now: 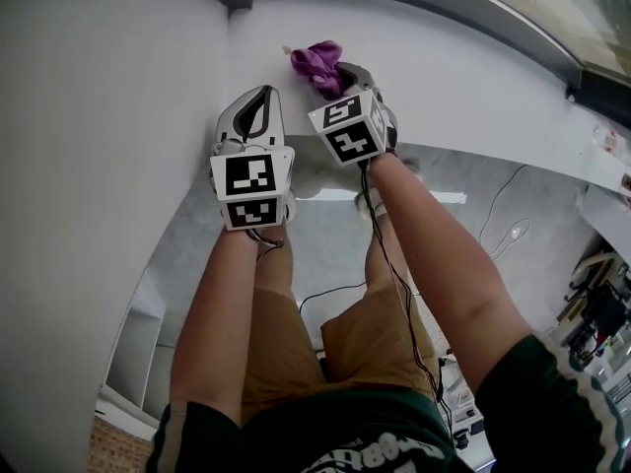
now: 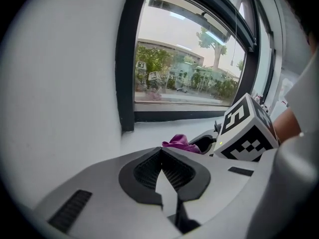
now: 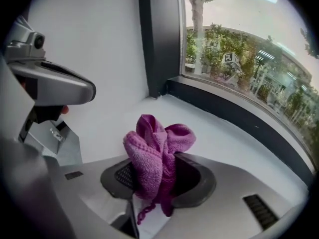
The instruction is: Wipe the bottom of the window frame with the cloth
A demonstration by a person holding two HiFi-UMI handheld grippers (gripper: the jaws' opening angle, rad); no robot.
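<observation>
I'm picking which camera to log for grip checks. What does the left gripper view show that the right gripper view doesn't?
Only the left gripper view: the left gripper with its jaws shut on nothing, and a marker cube beside it. Only the right gripper view: the right gripper clamped on the purple cloth. Both: the cloth, the white sill, the dark window frame and trees outside.

No word, number or brand can be read anywhere. The person's dark shirt carries white print, cut off at the picture's lower edge and illegible (only a few rounded shapes show). The two marker cubes bear black-and-white square patterns, no lettering.
</observation>
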